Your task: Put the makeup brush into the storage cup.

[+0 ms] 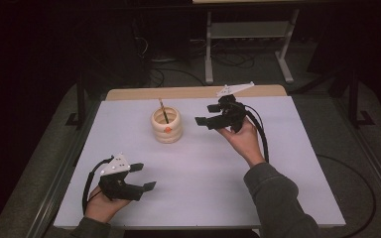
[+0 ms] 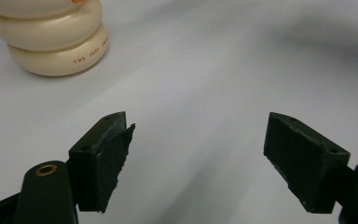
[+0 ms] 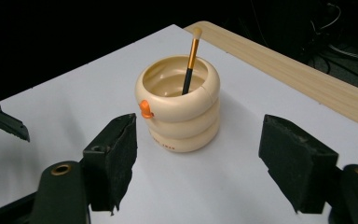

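Two grippers, both spread, nothing held. Right gripper (image 1: 206,115) just beside cream ribbed ring-stacked holder (image 3: 179,109), near white table's (image 1: 203,163) far edge. Black-and-gold brush (image 3: 190,63) leans inside holder. Judged: stowing done. Left gripper (image 1: 144,176) idle, well apart at near edge.

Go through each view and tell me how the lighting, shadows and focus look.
High view: dim, the room behind dark, the white table evenly lit. Left gripper view: bright, washed-out tabletop with soft grey shadow bands; the cream ribbed ring-shaped holder is slightly soft. Right gripper view: the holder and the gold-handled brush in it are sharp, casting a soft shadow, with a black background.
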